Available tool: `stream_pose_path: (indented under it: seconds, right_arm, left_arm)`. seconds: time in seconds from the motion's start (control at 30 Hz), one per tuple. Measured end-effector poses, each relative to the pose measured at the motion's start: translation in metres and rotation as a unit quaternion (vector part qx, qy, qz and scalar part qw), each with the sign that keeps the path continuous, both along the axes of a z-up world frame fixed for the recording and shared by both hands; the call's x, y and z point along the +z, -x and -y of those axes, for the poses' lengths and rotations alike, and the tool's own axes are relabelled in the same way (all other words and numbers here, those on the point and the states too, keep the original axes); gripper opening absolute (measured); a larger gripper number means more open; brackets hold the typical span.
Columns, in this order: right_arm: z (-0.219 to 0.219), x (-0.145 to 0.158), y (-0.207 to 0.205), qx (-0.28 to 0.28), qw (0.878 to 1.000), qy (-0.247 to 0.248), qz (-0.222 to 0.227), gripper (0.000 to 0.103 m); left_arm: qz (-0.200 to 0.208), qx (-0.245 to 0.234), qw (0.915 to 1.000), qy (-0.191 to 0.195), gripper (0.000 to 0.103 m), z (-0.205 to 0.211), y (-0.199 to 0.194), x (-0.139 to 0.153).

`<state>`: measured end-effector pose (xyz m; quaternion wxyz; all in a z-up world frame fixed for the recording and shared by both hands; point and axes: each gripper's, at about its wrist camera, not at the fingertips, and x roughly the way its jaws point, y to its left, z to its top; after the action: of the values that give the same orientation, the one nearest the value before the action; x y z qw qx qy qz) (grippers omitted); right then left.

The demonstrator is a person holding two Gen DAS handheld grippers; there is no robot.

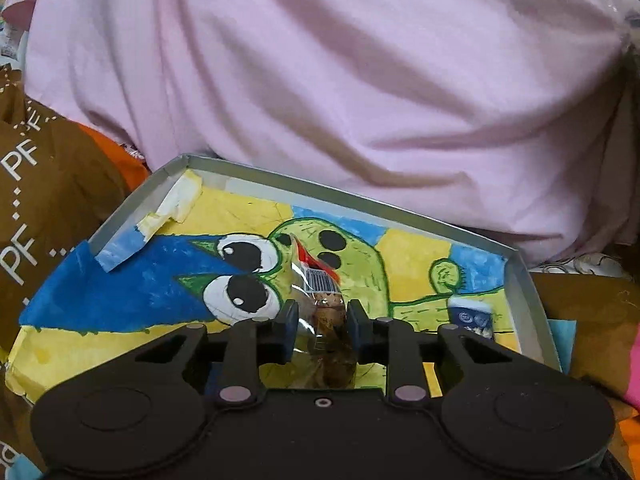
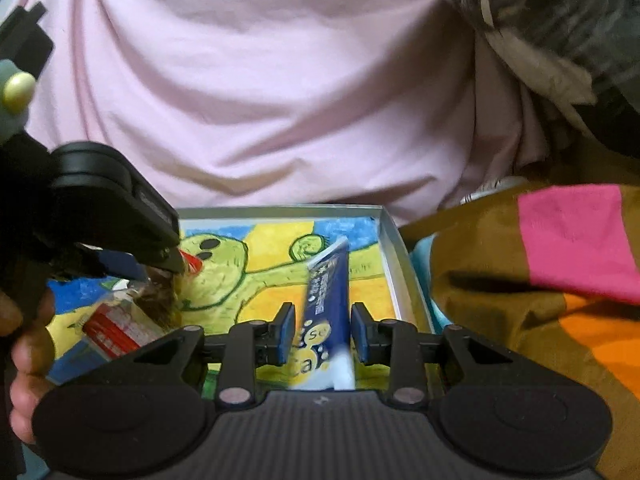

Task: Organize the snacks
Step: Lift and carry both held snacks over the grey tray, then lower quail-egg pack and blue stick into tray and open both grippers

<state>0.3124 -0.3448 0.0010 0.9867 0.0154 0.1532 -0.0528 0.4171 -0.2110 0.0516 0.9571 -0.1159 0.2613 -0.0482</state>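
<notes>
My left gripper (image 1: 322, 312) is shut on a clear-wrapped brown snack (image 1: 320, 280) with a barcode and a red end, held just above a grey tray (image 1: 360, 200) whose floor is a painted green cactus figure. In the right wrist view that left gripper (image 2: 172, 260) comes in from the left, and the same snack (image 2: 120, 324) shows its red label. My right gripper (image 2: 323, 320) holds a blue snack packet (image 2: 326, 280) upright between its blue pads, over the tray's right part near the rim (image 2: 390, 248). The packet's lower end is blurred. The left wrist view shows the blue packet (image 1: 470, 316) at the tray's right.
A person in a pink shirt (image 1: 320, 80) sits close behind the tray. A hand (image 2: 28, 340) grips the left gripper's handle. Brown cloth with pink and orange patches (image 2: 520, 280) lies to the right, brown lettered cloth (image 1: 40, 200) to the left.
</notes>
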Motion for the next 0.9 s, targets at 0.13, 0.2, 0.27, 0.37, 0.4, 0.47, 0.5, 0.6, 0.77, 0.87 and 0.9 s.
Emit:
stream_pose_path:
  seconds: [0.13,0.2,0.27,0.37,0.4,0.47,0.5,0.6,0.77,0.87,0.9]
  right_arm:
    - [-0.002,0.0,0.003,0.001,1.0,0.001,0.0,0.049]
    - [-0.004,0.001,0.006,0.003,1.0,0.002,0.004,0.053]
    - [-0.004,0.003,0.008,0.004,1.0,0.003,0.008,0.064]
    - [-0.004,0.006,0.011,0.005,1.0,0.003,0.015,0.075]
    - [-0.005,0.008,0.013,0.004,1.0,0.004,0.017,0.079]
    - [-0.006,0.012,0.019,0.0,1.0,0.009,0.026,0.084]
    - [-0.006,0.015,0.021,-0.001,1.0,0.01,0.029,0.087]
    - [-0.008,0.024,0.031,-0.009,0.999,0.019,0.037,0.096]
    - [-0.009,0.042,0.056,-0.025,0.998,0.021,0.062,0.103]
    - [-0.01,0.053,0.074,-0.031,0.997,0.014,0.074,0.103]
    - [-0.01,0.056,0.081,-0.034,0.996,0.012,0.077,0.103]
  left_arm:
    - [-0.015,0.012,0.9998,-0.002,0.038,-0.003,0.0,-0.004]
    - [-0.021,0.022,0.9995,0.0,0.051,-0.006,0.001,-0.007]
    - [-0.016,0.03,0.9994,0.004,0.066,-0.01,0.005,-0.007]
    - [-0.007,0.039,0.9992,0.006,0.082,-0.016,0.012,-0.005]
    - [-0.005,0.04,0.9992,0.006,0.084,-0.018,0.014,-0.004]
    - [0.001,0.044,0.999,0.002,0.095,-0.022,0.02,0.0]
    - [0.005,0.047,0.9989,0.001,0.097,-0.025,0.024,0.002]
    - [0.02,0.047,0.9987,0.001,0.102,-0.032,0.036,0.011]
    - [0.035,0.039,0.9986,0.003,0.102,-0.044,0.06,0.027]
    - [0.045,0.042,0.9981,-0.001,0.102,-0.051,0.079,0.037]
    - [0.05,0.046,0.9977,-0.002,0.102,-0.054,0.087,0.04]
